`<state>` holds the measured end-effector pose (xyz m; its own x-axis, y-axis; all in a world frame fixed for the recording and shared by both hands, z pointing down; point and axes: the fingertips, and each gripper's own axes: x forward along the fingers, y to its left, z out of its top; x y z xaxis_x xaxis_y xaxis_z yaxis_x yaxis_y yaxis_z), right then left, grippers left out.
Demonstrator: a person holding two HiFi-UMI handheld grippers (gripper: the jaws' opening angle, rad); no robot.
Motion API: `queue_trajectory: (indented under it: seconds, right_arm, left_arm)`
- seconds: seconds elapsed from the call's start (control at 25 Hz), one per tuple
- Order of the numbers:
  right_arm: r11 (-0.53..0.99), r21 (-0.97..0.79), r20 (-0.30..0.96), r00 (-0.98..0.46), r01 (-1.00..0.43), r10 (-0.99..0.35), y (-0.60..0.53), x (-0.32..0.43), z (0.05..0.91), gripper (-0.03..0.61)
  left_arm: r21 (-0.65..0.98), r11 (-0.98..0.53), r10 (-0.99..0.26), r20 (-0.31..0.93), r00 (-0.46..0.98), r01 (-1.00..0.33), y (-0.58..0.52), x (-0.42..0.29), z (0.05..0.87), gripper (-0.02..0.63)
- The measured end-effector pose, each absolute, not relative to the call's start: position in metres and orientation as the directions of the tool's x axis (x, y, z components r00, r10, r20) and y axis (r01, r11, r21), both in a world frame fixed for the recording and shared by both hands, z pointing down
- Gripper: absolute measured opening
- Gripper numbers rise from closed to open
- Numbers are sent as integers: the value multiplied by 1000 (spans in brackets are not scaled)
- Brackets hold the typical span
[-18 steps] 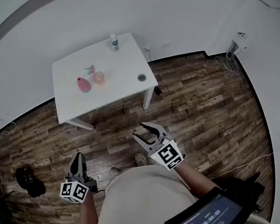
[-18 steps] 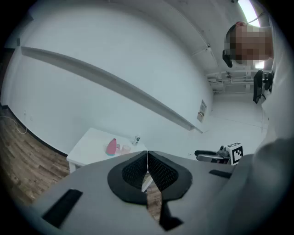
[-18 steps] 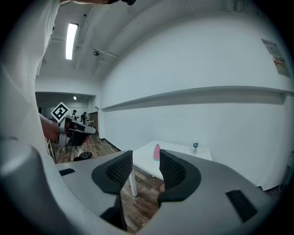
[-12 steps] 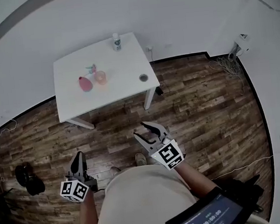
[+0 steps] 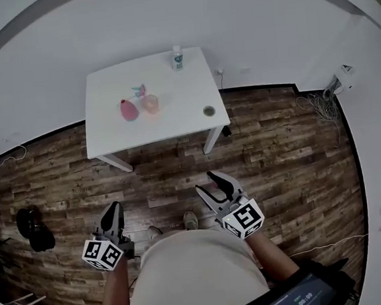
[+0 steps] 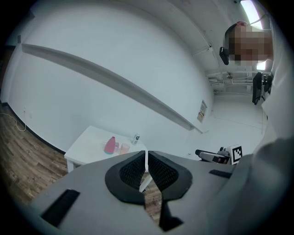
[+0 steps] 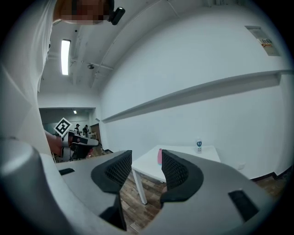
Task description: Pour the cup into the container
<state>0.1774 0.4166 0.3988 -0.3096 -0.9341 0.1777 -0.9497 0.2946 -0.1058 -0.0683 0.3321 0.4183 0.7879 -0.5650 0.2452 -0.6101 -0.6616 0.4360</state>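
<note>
Brown wooden floor (image 5: 284, 146) fills the room, and a white table (image 5: 171, 90) stands against the white wall. On the table, the see-through orange cup (image 5: 149, 103) sits near the middle. The pink container (image 5: 128, 110) stands just beside it, on the side toward the table's left edge. A tiny blue-green thing (image 5: 139, 90) is just behind those two. A small water bottle (image 5: 177, 58) stands at the back edge of the table, near the right corner. A little round thing (image 5: 209, 111) lies near the front right corner.

The person stands well away from the table and holds both tools low, over the floor. The left gripper (image 5: 114, 208) has its jaws pressed together, with only a thin crack between them and nothing inside. The right gripper (image 5: 205, 182) has its jaws a little way apart. Nothing is between them; only the far-off table shows through the gap. Both tools point toward the table.
</note>
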Motion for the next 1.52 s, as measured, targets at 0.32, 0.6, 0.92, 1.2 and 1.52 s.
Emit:
queue_trajectory:
  seconds: [0.32,0.6,0.92,1.2,1.52]
  right_arm:
    - [308,-137,157,-328,-941,-932,424,181,400,196]
    - [306,-126,162,-324,-944,-932,432,193,404,196]
    - [315,-134,174,-335,-940,-926,438,201,415,196]
    - [327,-146,182,-351,-934,-919,437,191,423,195]
    - [301,-150,216,-328,-942,-920,430,182,430,195]
  left_arm:
    - [425,-654,-577,255,776,-626,337,-69,416,12]
    - [422,-644,-586,263,766,-638,346,-62,417,12]
    - [428,-618,-609,271,745,-660,364,-61,423,12]
    - [434,-583,-634,285,719,-687,369,-77,427,12]
    - [453,-573,-632,288,720,-683,359,-89,435,12]
